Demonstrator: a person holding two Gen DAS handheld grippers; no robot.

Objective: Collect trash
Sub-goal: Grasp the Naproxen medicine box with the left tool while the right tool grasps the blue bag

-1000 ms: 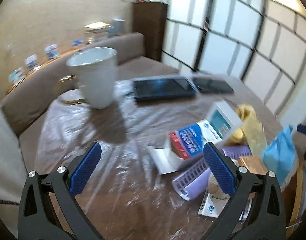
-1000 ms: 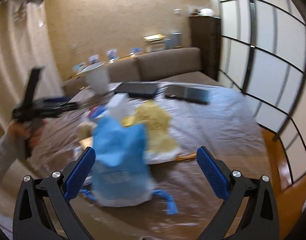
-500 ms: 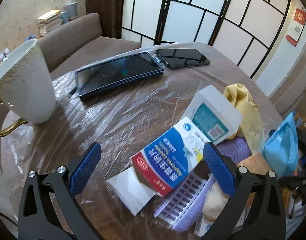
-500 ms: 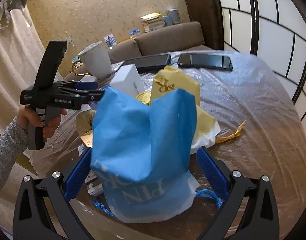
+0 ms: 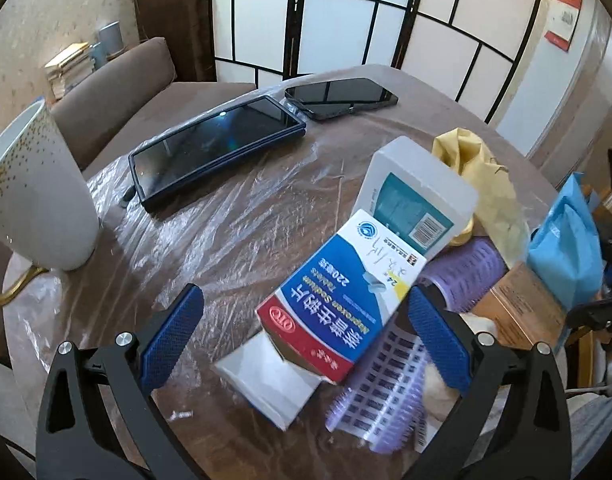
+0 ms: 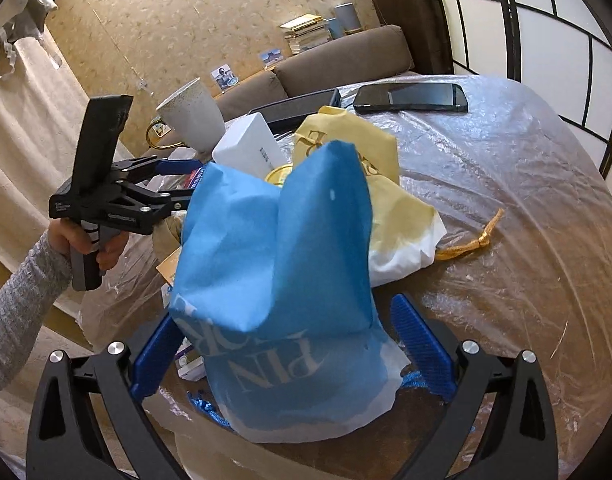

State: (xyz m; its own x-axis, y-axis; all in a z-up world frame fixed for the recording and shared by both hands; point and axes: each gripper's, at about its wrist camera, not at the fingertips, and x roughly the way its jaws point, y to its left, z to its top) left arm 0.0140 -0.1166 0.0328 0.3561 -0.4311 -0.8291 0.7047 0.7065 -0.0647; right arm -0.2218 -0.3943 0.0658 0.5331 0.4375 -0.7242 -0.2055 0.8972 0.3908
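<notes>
left wrist: left gripper [image 5: 304, 334] closer to medicine box [image 5: 337, 300], jaws wide.

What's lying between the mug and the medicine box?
Nothing: in the left wrist view only bare plastic-covered table separates the mug and the medicine box.

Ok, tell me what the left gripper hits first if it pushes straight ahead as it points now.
Most likely the red and blue medicine box, which lies between the open left gripper fingers atop the pile; depth is hard to judge.

table [image 5: 234, 240]: plastic-wrapped | on it: mug [image 5: 34, 200], tablet [image 5: 214, 144], phone [image 5: 341, 96], blue bag [image 6: 282, 280], yellow bag [image 6: 389, 208]
</notes>
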